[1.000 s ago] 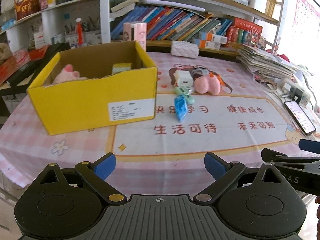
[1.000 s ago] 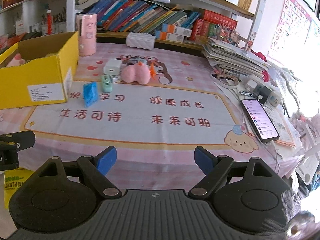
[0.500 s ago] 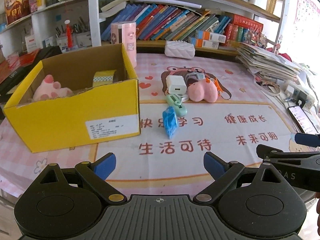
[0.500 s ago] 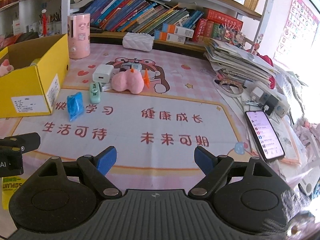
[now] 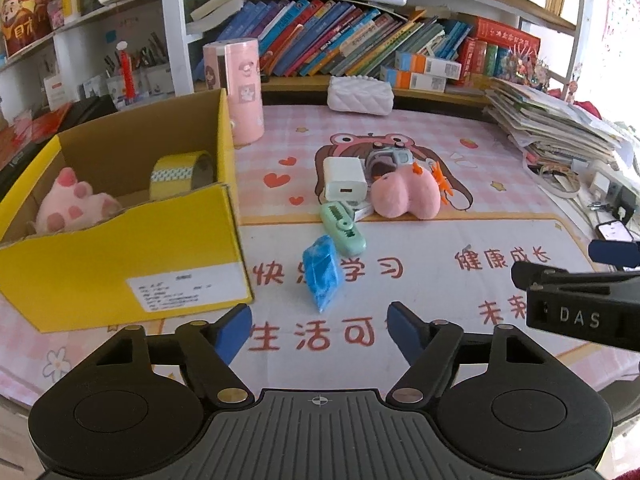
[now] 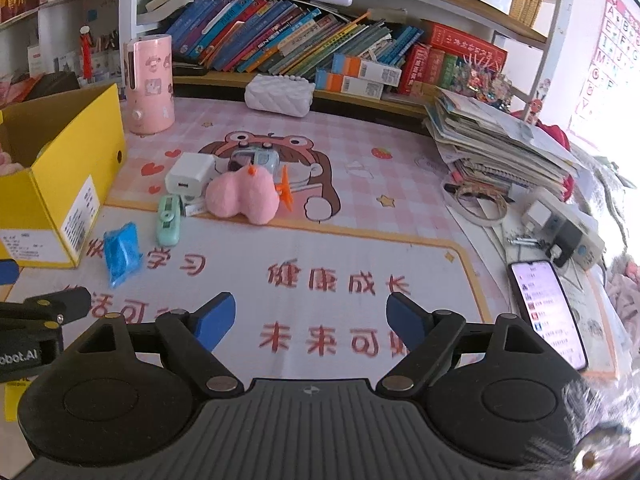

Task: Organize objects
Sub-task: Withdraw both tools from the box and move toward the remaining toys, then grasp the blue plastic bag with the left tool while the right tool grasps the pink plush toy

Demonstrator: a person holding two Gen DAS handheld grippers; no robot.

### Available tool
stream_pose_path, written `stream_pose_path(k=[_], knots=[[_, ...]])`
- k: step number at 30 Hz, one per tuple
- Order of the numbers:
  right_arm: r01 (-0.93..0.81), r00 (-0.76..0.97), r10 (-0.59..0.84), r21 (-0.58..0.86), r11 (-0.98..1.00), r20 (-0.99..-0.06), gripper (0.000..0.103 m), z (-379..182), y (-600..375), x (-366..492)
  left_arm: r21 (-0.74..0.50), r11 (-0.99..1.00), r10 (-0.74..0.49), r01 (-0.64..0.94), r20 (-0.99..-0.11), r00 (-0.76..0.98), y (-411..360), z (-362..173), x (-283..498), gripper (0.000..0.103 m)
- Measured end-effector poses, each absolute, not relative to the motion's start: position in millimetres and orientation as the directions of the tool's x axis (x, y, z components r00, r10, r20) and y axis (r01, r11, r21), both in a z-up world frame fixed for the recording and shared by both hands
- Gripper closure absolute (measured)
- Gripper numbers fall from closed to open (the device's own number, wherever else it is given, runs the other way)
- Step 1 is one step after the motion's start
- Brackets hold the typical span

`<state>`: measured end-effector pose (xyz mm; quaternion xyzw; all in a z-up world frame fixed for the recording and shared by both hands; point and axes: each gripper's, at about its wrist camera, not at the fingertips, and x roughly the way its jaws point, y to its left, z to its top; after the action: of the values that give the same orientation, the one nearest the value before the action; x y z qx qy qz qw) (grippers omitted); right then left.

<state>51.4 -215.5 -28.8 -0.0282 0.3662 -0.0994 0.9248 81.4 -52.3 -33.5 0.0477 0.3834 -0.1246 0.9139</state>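
A yellow cardboard box stands at the left and holds a pink plush paw and a yellow tape roll. On the mat lie a blue packet, a mint green stapler, a white charger, a pink plush and a small toy camera. My left gripper is open and empty, just short of the blue packet. My right gripper is open and empty over the mat's front, with the blue packet to its left.
A pink cylinder and a white quilted pouch stand at the back before the bookshelf. A paper stack, a power strip and a lit phone lie at the right.
Both grippers have moved forward over the table; the objects appear larger and nearer. The blue packet now lies just ahead of my left fingertips. Both stay open.
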Motion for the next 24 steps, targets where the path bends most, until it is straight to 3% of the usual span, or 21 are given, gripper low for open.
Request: stream_pose_path(k=[24], knots=[[0.023, 0.764, -0.06, -0.066, 0.998, -0.642, 0.021, -30, -253, 108, 0.055, 0.987, -0.065, 0.154, -0.732, 0.678, -92, -50, 118, 0.044]])
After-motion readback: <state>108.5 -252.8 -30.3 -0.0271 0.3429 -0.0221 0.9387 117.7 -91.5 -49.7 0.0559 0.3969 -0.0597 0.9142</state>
